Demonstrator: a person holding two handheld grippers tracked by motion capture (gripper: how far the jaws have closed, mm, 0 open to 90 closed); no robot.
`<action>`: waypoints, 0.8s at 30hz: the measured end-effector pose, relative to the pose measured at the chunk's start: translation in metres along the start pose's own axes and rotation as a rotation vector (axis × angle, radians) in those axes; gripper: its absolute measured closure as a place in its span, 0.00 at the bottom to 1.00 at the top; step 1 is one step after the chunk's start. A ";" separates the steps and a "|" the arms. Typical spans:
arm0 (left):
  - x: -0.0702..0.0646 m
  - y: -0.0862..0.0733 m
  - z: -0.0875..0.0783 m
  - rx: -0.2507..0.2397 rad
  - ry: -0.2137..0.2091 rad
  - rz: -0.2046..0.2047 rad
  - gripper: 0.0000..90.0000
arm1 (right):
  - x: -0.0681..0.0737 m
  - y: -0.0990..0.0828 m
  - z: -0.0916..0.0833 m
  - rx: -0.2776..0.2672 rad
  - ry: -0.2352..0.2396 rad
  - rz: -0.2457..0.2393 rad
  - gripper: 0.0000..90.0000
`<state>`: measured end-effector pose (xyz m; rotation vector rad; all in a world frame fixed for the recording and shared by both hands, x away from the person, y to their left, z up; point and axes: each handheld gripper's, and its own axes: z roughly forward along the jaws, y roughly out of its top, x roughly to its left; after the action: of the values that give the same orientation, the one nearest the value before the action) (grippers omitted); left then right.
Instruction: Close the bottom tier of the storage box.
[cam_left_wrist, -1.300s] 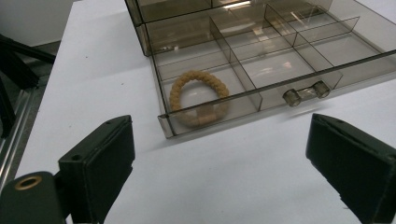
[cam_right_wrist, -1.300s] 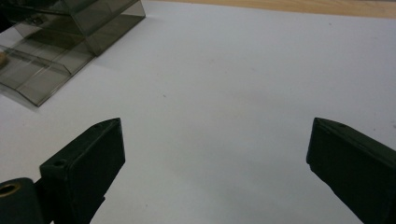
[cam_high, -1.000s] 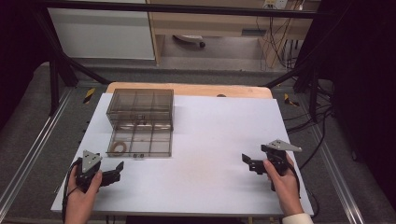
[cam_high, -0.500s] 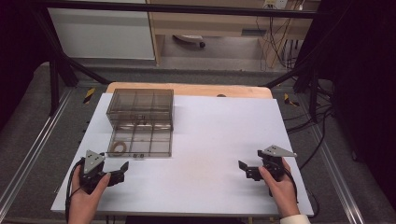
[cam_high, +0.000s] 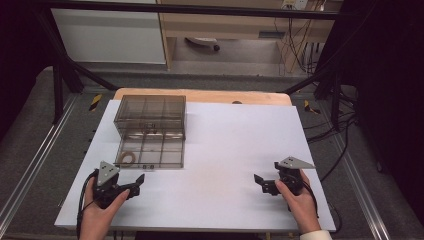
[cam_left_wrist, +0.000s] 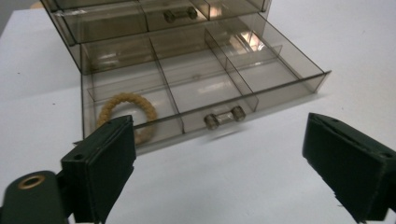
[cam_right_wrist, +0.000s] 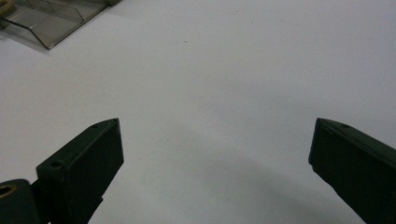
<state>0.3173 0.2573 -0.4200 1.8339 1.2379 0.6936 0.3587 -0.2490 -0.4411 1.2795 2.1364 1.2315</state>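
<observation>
Though spread wide and holding nothing on both sides, could still go wrong quickly around the smoky transparent plastic drawer cabinet (cam_high: 150, 107). Looking along the left gripper (cam_left_wrist: 224, 163): pulled-out bottom drawer of clear brown plastic (cam_left_wrist: 289, 84) straight ahead of the jaws, near but not touching, with its small clear barrel-shaped handle (cam_left_wrist: 225, 116) almost centred between them and just beyond the tips. Braided tan rope ring (cam_left_wrist: 127, 97) lying in the drawer's front compartment just past the left-hand jaw, partly hidden behind it. Probably next: closing on the handle or pushing the drawer front. Risk one: advancing off-centre, so striking the thin front wall with a jaw tip and skidding what looks like a light cabinet across the white tabletop (cam_high: 230, 150) instead of sliding the drawer. Risk two: pinching the slick-looking handle by its edge and slipping off. Risk three: dipping too low over the wall when going for the ring, catching a divider or nudging the ring away. Over at the right gripper (cam_right_wrist: 215, 154): equally wide and empty, bare tabletop between the jaws, drawer corner far off beyond the left-hand jaw; well apart from the cabinet, so poorly placed for steadying it and stopping any skid.
</observation>
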 end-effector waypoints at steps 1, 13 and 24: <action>-0.002 0.000 0.000 0.003 0.000 0.004 0.13 | 0.000 0.000 0.000 0.004 0.002 -0.004 0.04; -0.023 0.001 0.013 0.059 -0.050 0.040 0.62 | 0.002 -0.001 0.004 0.024 0.004 -0.015 0.04; -0.018 -0.001 0.029 0.121 -0.037 0.032 1.00 | 0.000 -0.002 0.006 0.039 0.009 -0.019 0.04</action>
<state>0.3333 0.2322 -0.4363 1.9604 1.2517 0.6109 0.3617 -0.2459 -0.4462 1.2684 2.1842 1.1959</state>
